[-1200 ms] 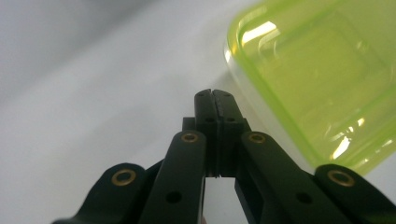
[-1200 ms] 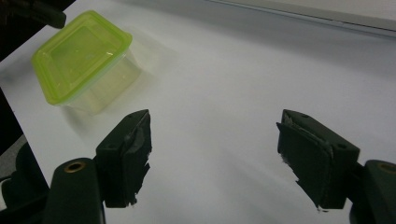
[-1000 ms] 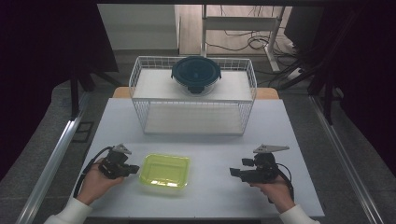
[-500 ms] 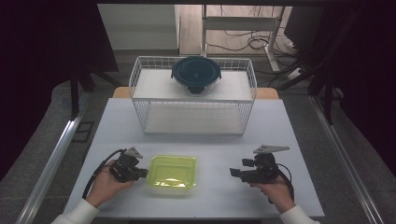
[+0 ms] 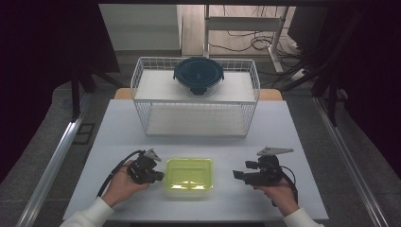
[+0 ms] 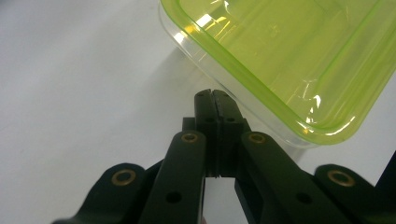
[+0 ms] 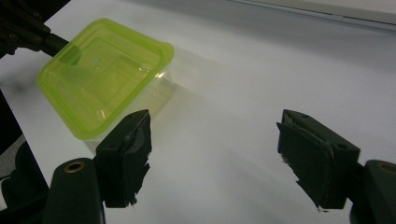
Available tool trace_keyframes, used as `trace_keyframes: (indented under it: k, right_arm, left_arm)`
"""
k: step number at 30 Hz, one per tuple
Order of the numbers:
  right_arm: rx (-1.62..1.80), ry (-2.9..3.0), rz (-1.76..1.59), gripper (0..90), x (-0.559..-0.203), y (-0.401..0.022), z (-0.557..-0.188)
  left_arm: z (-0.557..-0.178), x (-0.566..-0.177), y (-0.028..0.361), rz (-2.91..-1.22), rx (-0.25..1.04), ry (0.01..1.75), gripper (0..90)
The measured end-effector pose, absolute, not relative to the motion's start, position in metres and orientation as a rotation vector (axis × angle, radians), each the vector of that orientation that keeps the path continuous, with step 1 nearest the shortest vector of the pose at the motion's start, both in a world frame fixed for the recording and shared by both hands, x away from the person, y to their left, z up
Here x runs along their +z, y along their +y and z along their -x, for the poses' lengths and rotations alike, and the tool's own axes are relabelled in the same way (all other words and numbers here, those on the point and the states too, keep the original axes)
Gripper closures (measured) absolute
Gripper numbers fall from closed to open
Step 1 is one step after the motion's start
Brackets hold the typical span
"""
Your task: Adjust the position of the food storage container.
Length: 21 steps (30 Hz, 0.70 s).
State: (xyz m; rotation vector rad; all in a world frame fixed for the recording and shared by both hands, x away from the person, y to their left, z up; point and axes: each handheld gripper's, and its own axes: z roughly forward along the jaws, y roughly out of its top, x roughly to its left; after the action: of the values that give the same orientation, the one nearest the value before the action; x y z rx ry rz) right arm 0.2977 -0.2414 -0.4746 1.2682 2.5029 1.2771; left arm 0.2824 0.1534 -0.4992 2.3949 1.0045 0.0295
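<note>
Beside the green-lidded container [image 5: 189,173], the left gripper [image 6: 215,95] is closed on nothing, its tips at the container's left edge.
Judging by that pose, it is nudging the container sideways; next comes a steady push or a grasp by the right gripper [image 7: 215,140], wide open and well apart. Beyond: pale table [image 5: 283,127], wire basket [image 5: 142,101] with a dark-lidded bowl [image 5: 198,74], dim room.
</note>
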Motion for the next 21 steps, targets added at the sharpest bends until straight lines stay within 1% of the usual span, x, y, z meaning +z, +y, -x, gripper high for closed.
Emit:
trace_keyframes:
  k: [5, 21]
  right_arm:
    - [1.275, 2.504, -1.267, 25.8, -0.474, -0.241, -0.297]
    - [1.278, 2.504, -1.259, 25.9, -0.474, -0.241, -0.297]
  left_arm:
    - [-0.285, -0.497, 0.143, -2.41, 0.026, 0.967, 90.0]
    - [-0.286, -0.5, 0.127, -2.417, 0.008, 0.94, 90.0]
